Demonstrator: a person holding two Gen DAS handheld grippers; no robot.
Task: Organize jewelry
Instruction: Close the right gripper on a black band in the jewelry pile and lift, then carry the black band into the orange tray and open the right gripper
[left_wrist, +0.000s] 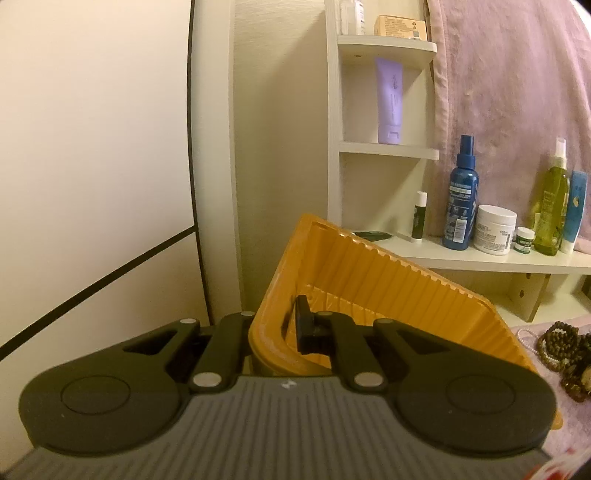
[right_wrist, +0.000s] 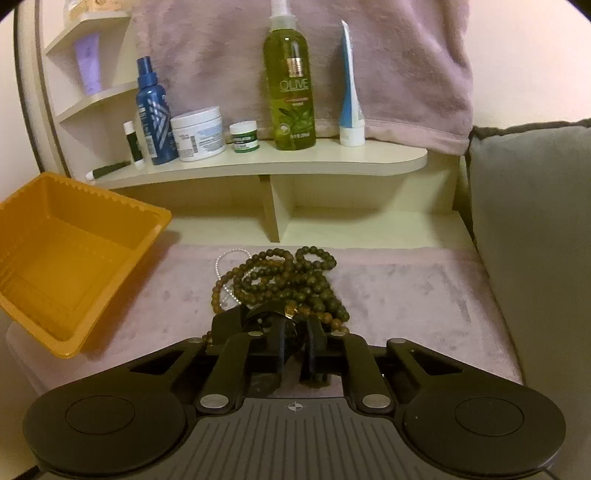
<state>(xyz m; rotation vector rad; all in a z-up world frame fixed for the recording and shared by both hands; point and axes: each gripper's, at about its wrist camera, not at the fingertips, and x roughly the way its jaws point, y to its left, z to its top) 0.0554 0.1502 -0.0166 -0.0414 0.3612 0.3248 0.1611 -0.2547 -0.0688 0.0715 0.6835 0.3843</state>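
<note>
Pinching orange tray (left_wrist: 388, 280) wall, left gripper (left_wrist: 275, 332) nearly closed.

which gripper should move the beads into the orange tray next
Right. The right gripper is already closed on the bead pile, while the left gripper is gripping the tilted orange tray's rim.

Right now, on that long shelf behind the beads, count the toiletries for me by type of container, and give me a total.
Spray bottles: 2, the blue spray bottle and the green olive bottle
Jars: 2, the large white jar and the small green-labelled jar
Tubes standing on their caps: 1, the blue and white tube
Small sticks: 1, upright stick
Total: 6
</note>
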